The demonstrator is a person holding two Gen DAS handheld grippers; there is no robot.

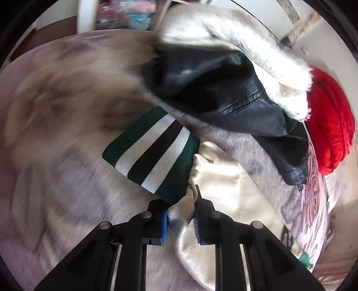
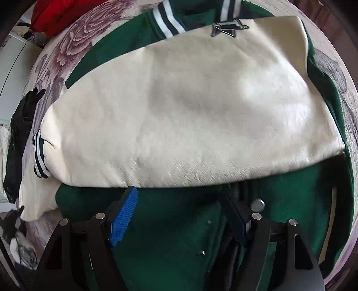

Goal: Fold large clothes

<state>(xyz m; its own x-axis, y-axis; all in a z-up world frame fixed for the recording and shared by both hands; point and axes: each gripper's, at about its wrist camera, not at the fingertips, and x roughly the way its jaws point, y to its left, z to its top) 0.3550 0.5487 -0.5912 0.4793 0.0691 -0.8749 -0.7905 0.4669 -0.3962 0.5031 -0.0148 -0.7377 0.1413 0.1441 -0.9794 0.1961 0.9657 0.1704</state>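
A green varsity jacket (image 2: pixel 170 223) with cream sleeves lies on a floral bedspread. One cream sleeve (image 2: pixel 179 116) is folded across its body. My left gripper (image 1: pixel 179 215) is shut on the other cream sleeve (image 1: pixel 223 190) just behind its green, white and black striped cuff (image 1: pixel 152 150). The view around it is blurred. My right gripper (image 2: pixel 179 201) is open, its blue-padded fingers (image 2: pixel 123 215) resting on the green body just below the folded sleeve's edge. That sleeve's striped cuff (image 2: pixel 39 154) shows at the left.
A black leather garment (image 1: pixel 235 100) with a cream fleece lining (image 1: pixel 246 49) lies beyond the cuff. A red garment (image 1: pixel 329 120) lies at the right and shows in the right wrist view (image 2: pixel 58 15). The bedspread (image 2: pixel 73 44) extends around the jacket.
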